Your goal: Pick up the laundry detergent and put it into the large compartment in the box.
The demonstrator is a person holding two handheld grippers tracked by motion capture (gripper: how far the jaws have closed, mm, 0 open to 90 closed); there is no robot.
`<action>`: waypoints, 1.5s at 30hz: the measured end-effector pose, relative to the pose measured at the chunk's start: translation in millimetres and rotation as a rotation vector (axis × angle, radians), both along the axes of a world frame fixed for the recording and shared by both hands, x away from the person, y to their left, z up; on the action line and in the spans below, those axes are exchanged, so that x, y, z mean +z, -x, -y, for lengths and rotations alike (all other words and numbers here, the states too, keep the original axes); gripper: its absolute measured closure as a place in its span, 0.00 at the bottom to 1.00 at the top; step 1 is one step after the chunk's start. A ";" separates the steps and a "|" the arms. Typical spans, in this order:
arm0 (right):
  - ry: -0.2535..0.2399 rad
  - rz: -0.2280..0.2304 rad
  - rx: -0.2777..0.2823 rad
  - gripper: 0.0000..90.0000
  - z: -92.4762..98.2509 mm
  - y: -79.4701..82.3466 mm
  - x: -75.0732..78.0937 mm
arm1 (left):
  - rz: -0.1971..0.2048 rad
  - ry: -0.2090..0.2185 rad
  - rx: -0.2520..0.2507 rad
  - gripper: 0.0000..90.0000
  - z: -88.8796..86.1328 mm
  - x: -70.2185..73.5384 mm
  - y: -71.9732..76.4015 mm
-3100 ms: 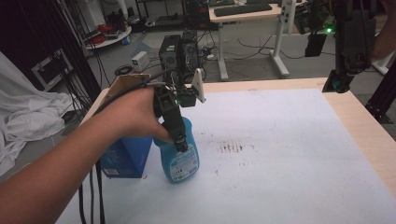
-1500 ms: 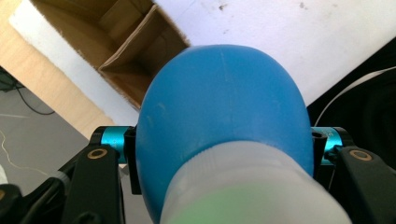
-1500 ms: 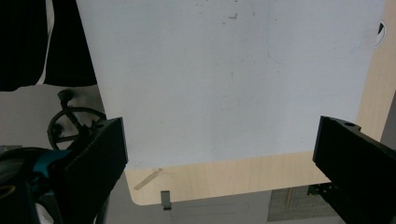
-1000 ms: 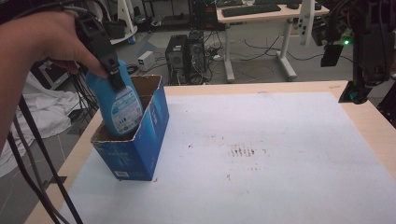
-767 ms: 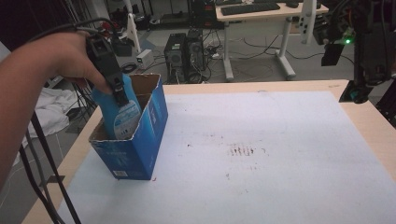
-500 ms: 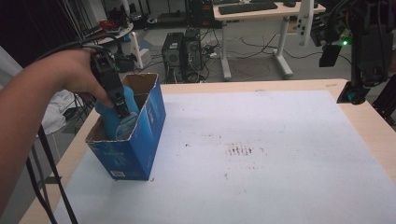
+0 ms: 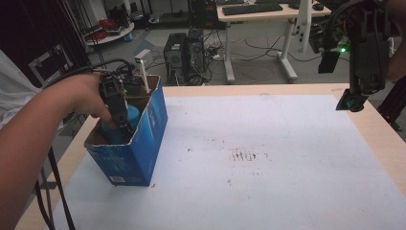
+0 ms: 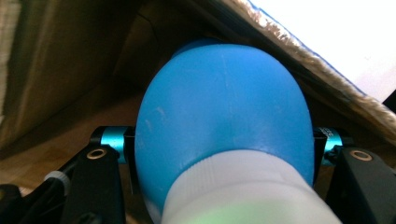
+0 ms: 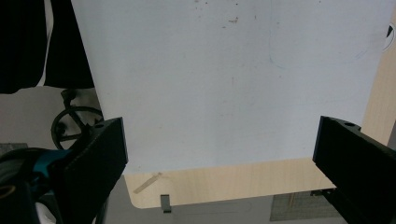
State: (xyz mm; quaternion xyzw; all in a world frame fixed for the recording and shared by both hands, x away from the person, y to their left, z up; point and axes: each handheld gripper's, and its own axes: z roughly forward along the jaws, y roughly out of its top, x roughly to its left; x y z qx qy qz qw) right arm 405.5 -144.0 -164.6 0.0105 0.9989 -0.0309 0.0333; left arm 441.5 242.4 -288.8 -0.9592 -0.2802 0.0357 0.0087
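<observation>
blue bottle held down inside the box

the left gripper (image 7: 119, 117) grips the blue spray bottle (image 8: 224, 112) across its shoulder, jaws pressed to both sides, holding it low inside the open blue cardboard box (image 7: 143, 143) at the table's left edge, likely to stow it. the right gripper (image 7: 361, 62) hangs above the table's right side, jaws spread wide and empty.

Box (image 7: 143, 143) print: we see pale marks at its 6 o'clock edge, too small to read.
Elsewhere: we read no text.
</observation>
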 end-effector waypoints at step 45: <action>-0.008 -0.002 -0.002 0.02 -1.1 -0.1 -0.6 | 0.040 0.007 0.009 0.27 -7.7 24.2 9.7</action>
